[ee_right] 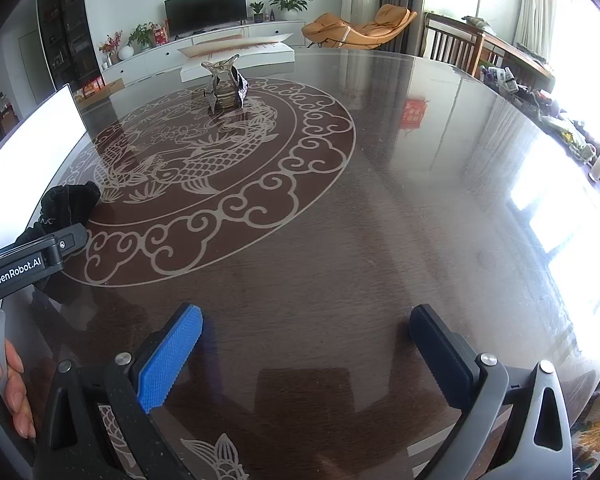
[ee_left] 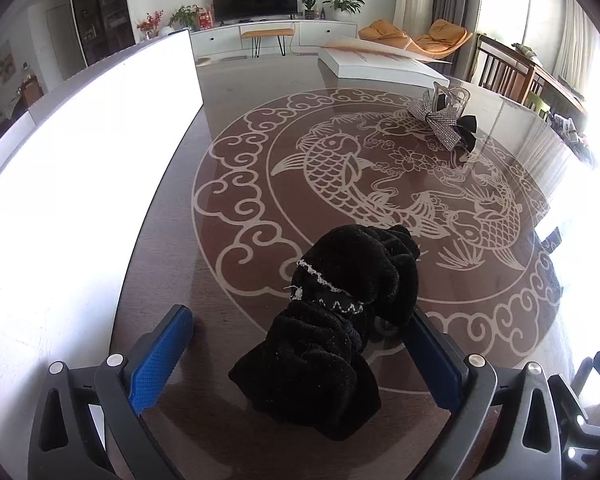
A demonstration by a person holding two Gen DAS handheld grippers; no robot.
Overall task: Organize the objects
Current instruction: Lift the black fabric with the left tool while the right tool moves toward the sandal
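Observation:
A black velvet scrunchie (ee_left: pixel 340 312) with a thin silver trim lies on the dark patterned table (ee_left: pixel 240 120). It sits between the wide-apart fingers of my left gripper (ee_left: pixel 300 312), which is open. The scrunchie leans against the right finger, and the blue left pad (ee_left: pixel 160 356) stands clear of it. In the right wrist view the scrunchie (ee_right: pixel 70 200) shows at the far left, behind one left-gripper finger (ee_right: pixel 70 238). My right gripper (ee_right: pixel 306 314) hangs open over bare table with nothing between its fingers. A clear hair clip with a rhinestone and black bow (ee_left: pixel 444 116) (ee_right: pixel 224 88) stands at the far side.
A tall white panel (ee_left: pixel 80 160) (ee_right: pixel 32 144) stands along the table's left edge. A flat white box (ee_left: pixel 380 66) (ee_right: pixel 236 56) lies at the far edge. A person's hand (ee_right: pixel 8 380) is at the lower left. Wooden chairs (ee_right: pixel 452 44) stand beyond the table's right side.

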